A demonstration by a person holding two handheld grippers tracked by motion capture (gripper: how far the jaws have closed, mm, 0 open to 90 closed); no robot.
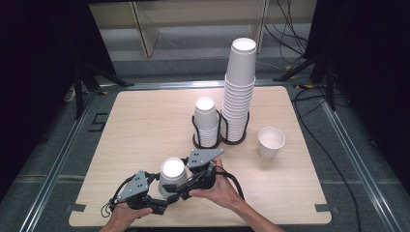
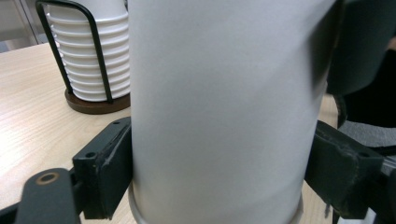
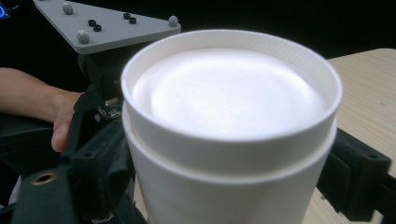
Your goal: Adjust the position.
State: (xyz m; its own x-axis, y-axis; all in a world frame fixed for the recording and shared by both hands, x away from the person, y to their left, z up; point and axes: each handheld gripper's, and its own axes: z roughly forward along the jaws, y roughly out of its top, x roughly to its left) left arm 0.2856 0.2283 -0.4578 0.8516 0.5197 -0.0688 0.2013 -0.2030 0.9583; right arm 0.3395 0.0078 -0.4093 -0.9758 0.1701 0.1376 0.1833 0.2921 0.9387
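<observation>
Now left claw clamped on nested paper cups, right claw gripping them too, near table edge.

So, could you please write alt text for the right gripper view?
Two nested white paper cups, bottoms up, stand close to the camera, with the right tool's black pads against the outer cup's sides. Behind them a hand holds the left tool with its grey plate.
</observation>
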